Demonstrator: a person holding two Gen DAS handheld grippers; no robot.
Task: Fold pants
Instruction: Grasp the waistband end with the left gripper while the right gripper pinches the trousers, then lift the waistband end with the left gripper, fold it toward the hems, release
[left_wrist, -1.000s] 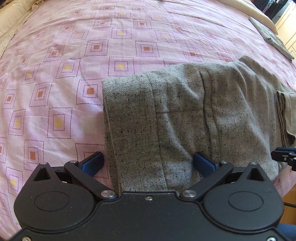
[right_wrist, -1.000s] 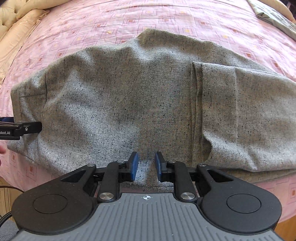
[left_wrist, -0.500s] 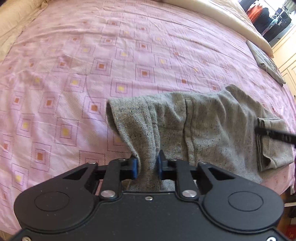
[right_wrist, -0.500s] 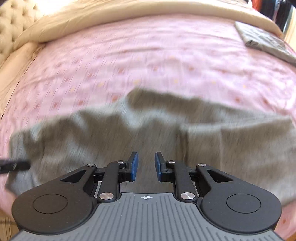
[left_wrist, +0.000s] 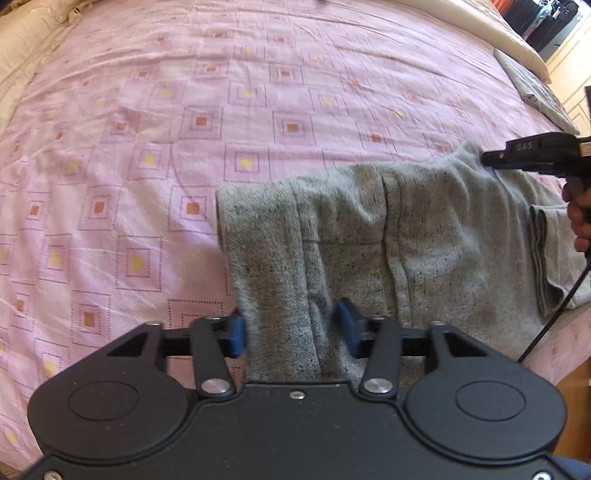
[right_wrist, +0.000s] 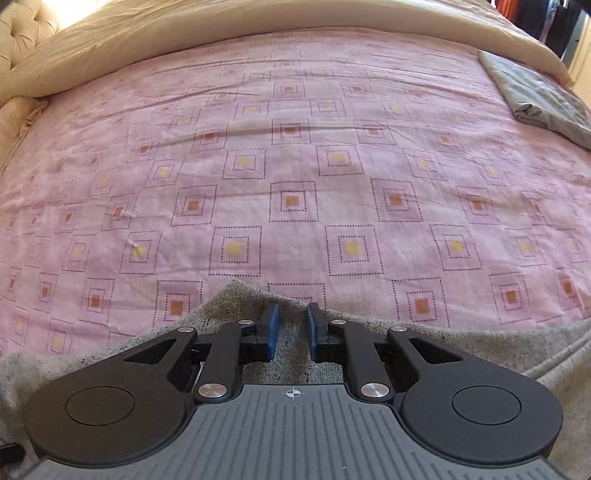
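The grey speckled pants (left_wrist: 424, 251) lie folded into a short bundle on the pink patterned bedsheet (left_wrist: 184, 110), near its front edge. My left gripper (left_wrist: 290, 328) is part open, its blue fingers on either side of the bundle's near left end. My right gripper (right_wrist: 291, 326) is shut on the pants' far edge (right_wrist: 240, 295), which is lifted over the sheet. It also shows in the left wrist view (left_wrist: 532, 155) at the bundle's far right corner, with the person's hand (left_wrist: 580, 218) behind it.
A folded grey cloth (right_wrist: 539, 96) lies at the far right of the bed. A beige duvet (right_wrist: 221, 22) runs along the far side, with a tufted headboard (right_wrist: 22, 33) at the left. The bed's front edge (left_wrist: 569, 350) drops off at the right.
My left gripper was shut on the pants half a second ago and has opened. My right gripper has lifted the pants' edge and moved it forward over the bundle.
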